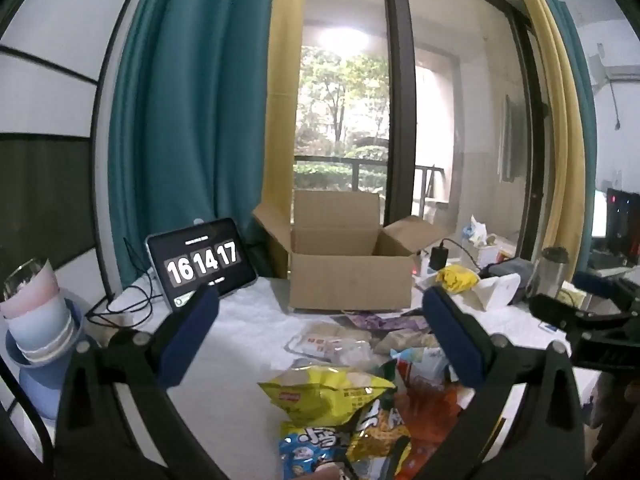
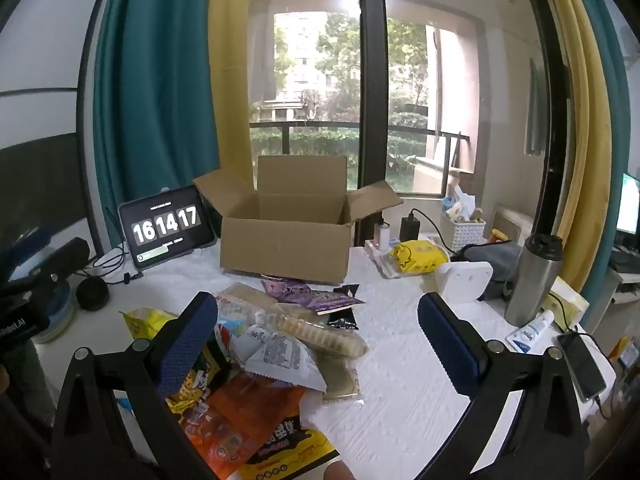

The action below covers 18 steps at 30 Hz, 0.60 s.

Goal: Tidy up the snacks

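**A:** From the left wrist camera, the left gripper (image 1: 320,340) stood spread to its full width and held nothing, its blue textured pads (image 1: 188,336) hanging above a white quilted table cover (image 1: 248,320). Below lay the snacks: a crinkled yellow chip bag (image 1: 328,396), a glossy blue packet (image 1: 304,452) and an orange bag (image 1: 428,412). The brown cardboard box (image 1: 352,280), flaps up, sat further back, apart from the pile. A tablet (image 1: 200,262) read 16 14 17; stacked pastel cups (image 1: 36,316) stood at far left.

**B:** And the right wrist camera?

**A:** The right gripper (image 2: 318,336) was likewise fully open and empty, over the same heap. This view alone showed the box's bare interior (image 2: 300,208), a clear-wrapped row of biscuits (image 2: 320,336), a purple sachet (image 2: 312,294), a steel tumbler (image 2: 534,280), a white perforated basket (image 2: 464,228) and a phone (image 2: 582,364) at the table's edge. The cups were out of its frame.
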Each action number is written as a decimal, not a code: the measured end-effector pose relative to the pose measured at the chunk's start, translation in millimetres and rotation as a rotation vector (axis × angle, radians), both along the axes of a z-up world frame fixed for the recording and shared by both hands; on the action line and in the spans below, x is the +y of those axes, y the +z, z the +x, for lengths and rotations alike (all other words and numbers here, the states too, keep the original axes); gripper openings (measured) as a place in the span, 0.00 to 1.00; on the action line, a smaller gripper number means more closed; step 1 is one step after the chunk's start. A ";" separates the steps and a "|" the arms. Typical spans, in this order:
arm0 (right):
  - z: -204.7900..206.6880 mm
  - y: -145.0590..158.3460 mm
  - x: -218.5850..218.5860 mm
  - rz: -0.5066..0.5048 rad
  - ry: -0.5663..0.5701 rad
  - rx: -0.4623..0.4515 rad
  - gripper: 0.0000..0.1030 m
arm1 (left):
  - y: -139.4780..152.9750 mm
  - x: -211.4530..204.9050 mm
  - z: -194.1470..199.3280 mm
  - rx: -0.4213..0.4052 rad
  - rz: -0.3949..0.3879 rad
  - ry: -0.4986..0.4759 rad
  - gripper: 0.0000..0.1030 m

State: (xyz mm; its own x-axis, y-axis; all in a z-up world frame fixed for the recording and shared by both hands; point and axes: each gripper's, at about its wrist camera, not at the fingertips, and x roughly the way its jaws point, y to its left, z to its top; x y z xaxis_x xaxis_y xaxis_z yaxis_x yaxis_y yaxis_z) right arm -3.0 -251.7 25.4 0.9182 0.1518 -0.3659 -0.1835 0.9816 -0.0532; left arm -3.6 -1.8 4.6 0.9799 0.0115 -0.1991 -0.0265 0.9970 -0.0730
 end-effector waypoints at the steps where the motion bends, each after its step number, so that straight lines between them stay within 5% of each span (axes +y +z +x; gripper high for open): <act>1: 0.4 3.3 -1.2 0.000 0.002 0.004 1.00 | 0.6 0.6 -0.3 -0.003 -0.003 -0.001 1.00; 18: -1.5 -6.1 2.0 0.004 -0.005 -0.012 1.00 | 1.6 -8.9 0.5 0.011 0.013 -0.038 1.00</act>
State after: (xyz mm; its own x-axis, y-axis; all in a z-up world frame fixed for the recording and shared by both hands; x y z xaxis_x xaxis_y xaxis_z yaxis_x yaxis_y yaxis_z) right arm -4.5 -249.7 19.3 0.9231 0.1486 -0.3546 -0.1780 0.9827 -0.0515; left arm -3.1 -10.7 6.3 0.9775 -0.0227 -0.2097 0.0104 0.9982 -0.0597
